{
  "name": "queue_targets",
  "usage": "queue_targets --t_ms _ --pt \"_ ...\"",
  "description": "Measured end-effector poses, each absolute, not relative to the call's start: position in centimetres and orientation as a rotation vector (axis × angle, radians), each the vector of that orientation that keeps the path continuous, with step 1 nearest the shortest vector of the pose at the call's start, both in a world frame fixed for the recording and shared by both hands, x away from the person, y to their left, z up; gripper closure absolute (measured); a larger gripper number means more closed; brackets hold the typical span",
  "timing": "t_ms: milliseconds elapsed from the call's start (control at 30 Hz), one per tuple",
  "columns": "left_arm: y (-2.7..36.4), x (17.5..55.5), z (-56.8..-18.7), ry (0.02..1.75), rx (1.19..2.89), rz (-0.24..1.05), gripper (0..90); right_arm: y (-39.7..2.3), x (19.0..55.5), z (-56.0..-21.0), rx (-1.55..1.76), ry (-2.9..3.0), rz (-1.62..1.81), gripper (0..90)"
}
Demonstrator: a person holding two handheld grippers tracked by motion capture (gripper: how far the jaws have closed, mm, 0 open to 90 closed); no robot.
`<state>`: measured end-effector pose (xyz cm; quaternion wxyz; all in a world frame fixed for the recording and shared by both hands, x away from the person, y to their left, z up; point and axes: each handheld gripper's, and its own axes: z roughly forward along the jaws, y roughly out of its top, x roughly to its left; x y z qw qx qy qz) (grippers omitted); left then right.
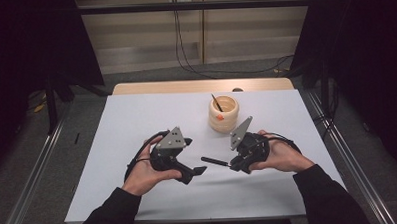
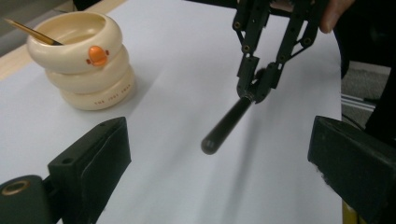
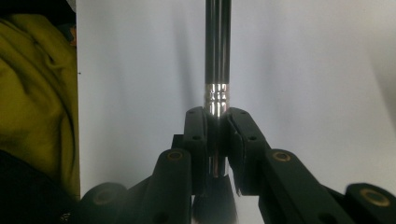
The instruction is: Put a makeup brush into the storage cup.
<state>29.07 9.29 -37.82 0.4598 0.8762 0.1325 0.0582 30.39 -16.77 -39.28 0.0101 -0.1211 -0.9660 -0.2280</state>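
My right gripper (image 1: pixel 233 165) is shut on the silver-banded end of a black rod-like handle (image 1: pixel 214 161), which sticks out level to the left just above the white table top. In the right gripper view the pads (image 3: pixel 200 135) squeeze the handle (image 3: pixel 217 46) at its metal band. My left gripper (image 1: pixel 194 156) stands open a short way left of the handle's free end, nothing between its jaws. The left gripper view shows the handle (image 2: pixel 227 125) pointing toward my left gripper (image 2: pixel 219 172), with the right gripper (image 2: pixel 254 91) behind it.
A cream holder of stacked rings with an orange beak (image 1: pixel 223 113) stands behind the grippers, a thin stick (image 1: pixel 216 102) leaning inside it. The white sheet (image 1: pixel 137 124) covers the table. A yellow-green cloth (image 3: pixel 32 93) lies beyond the table edge.
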Motion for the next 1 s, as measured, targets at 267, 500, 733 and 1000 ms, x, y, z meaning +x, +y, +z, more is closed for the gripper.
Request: queue_targets --t_ms 267,500,733,1000 --pt "8.0 29.4 -38.3 0.313 2.251 0.13 4.5 -16.5 30.1 -39.2 -0.365 -3.016 -0.694 78.0" --pt "7.7 29.7 -38.5 0.264 2.329 0.121 8.9 -16.2 30.1 -39.4 -0.332 -3.024 -0.679 78.1" --pt "7.2 30.0 -38.4 0.276 2.39 0.051 15.6 -15.7 30.0 -39.5 -0.282 -3.032 -0.653 78.1" --pt "6.6 30.2 -38.8 0.234 2.432 0.02 31.1 -15.4 29.8 -39.7 -0.27 -3.038 -0.646 78.1"
